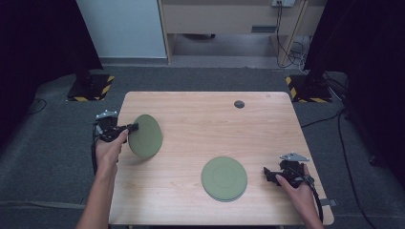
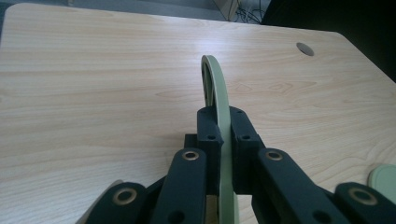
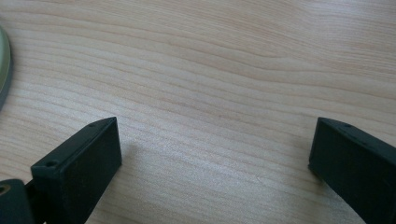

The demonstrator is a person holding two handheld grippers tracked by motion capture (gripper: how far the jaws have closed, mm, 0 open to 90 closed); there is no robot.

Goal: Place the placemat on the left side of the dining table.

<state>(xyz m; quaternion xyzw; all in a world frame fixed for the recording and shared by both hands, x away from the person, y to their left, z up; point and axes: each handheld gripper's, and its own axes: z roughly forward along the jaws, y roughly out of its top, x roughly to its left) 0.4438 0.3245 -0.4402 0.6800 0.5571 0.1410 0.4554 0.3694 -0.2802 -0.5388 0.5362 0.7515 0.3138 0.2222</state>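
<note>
Green plate (image 1: pixel 146 136): tilted on edge above the tabletop's (image 1: pixel 200 114) left edge, clamped in left hand-held gripper (image 1: pixel 133 127).
Right hand-held gripper (image 1: pixel 265 172): jaws apart, beside flat plates (image 1: pixel 224 178).
Room: bare wood between.

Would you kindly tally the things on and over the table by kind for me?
Green plates: 2, one held on edge, one lying flat
Tools: 2, left tool shut on a plate, right tool open
Total: 4
</note>
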